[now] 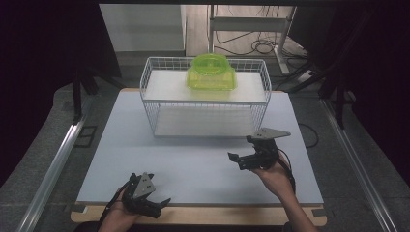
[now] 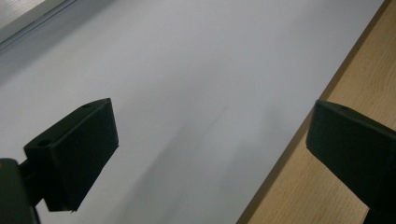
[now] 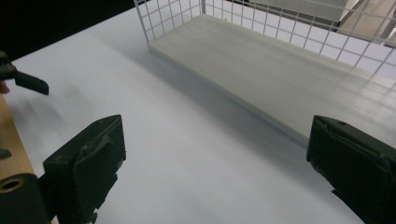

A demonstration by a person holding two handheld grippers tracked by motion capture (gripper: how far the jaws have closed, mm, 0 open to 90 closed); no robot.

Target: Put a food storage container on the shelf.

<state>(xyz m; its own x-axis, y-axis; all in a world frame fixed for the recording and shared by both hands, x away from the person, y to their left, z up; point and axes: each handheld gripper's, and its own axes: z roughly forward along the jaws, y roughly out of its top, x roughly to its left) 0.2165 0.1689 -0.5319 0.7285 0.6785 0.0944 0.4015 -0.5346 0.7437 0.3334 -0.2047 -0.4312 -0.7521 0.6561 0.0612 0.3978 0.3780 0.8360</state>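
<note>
- I am looking first at my left gripper (image 1: 155, 191), which is resting low at the near edge of the white table sheet (image 1: 193, 169), right where the bare wooden table edge (image 2: 345, 140) is showing; its jaws are standing wide apart with nothing between them.
- My right gripper (image 1: 240, 151) is hovering over the right half of the white sheet, farther in than the left one, its grey three-cornered plate on top; its jaws are spread as wide as they go and are holding nothing.
- In the right gripper view, only bare sheet is lying between the jaws, and the lower board of the white wire-mesh shelf rack (image 3: 261, 60) is sitting just beyond them.
- That rack (image 1: 150, 104) is standing at the far middle of the table, near the right gripper but apart from it.
- The translucent lime-green plastic container with a round lid (image 1: 212, 73) is sitting on the rack's upper board, toward the back, higher and well beyond both grippers, touched by neither.
</note>
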